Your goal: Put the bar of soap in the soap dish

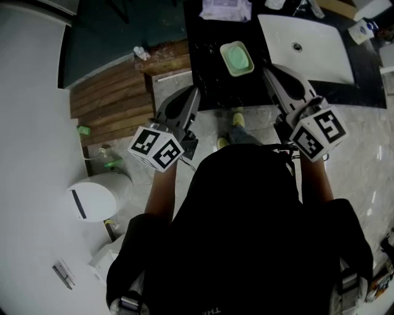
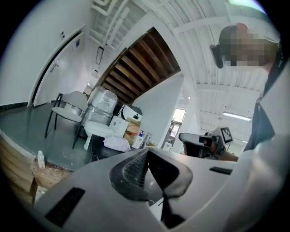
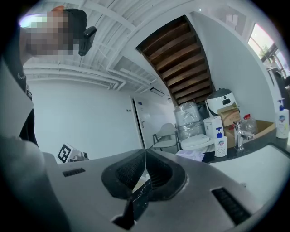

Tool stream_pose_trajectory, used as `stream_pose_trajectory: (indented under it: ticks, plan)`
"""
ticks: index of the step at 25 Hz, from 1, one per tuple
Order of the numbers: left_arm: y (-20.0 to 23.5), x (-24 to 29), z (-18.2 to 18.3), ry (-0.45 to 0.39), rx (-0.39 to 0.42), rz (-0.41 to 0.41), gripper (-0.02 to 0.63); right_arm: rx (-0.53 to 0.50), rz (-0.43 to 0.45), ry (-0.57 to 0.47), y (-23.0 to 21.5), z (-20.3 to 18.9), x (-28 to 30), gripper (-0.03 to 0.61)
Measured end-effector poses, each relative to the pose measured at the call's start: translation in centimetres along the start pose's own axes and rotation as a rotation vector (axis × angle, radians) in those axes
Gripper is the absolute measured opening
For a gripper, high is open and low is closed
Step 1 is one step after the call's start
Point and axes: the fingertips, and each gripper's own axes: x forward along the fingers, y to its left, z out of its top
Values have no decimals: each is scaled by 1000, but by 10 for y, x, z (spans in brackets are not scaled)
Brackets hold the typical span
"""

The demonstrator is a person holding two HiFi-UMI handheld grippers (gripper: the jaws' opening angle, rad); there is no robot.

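Observation:
A pale green bar of soap [image 1: 236,58] lies in a light soap dish [image 1: 223,50] on the black counter [image 1: 208,77]. My left gripper [image 1: 196,92] hovers at the counter's front edge, down and left of the dish, with its jaws shut and nothing between them. My right gripper [image 1: 266,71] is just right of the dish, near the sink's corner, also shut and empty. In the left gripper view the left gripper [image 2: 147,150] shows closed pads; the right gripper view shows the right gripper [image 3: 145,151] closed too. Neither gripper view shows the soap.
A white sink basin [image 1: 308,43] is set in the counter to the right of the dish, and a white packet [image 1: 226,9] lies behind it. A faucet [image 3: 238,133] and a soap dispenser [image 3: 220,141] stand by the sink. A toilet [image 1: 92,200] and wooden decking [image 1: 114,98] are on the left.

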Motion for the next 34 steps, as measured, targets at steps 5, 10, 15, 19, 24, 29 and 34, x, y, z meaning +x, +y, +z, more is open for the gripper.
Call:
stream_pose_trajectory:
  ticks: [5,10,15,19,24,29,34]
  plan:
    - [-13,-13,1,-23,-21,6,3,-2,-24,12,11,-8,-17,20]
    - [-26,-27,0,-40,-25,-9,3,-17,-71,15,20,-21,-31,20]
    - [-34,-34,-4,-37,-12,-19,3,-16,-94,24,26,-30,-43,20]
    - [-38,-41,-3,-39,-2,-27,3,-13,-91,15,32,-28,-42,20]
    - [-40,-43,-3,-37,-2,-45,3,-23,-82,17,36,-28,-38,20]
    - [-43,-43,-5,-27,1,-66,3,-29,-84,23,38,-27,-36,20]
    - [-42,-41,-7,-22,-3,-75,3,-33,-91,25,37,-28,-36,20]
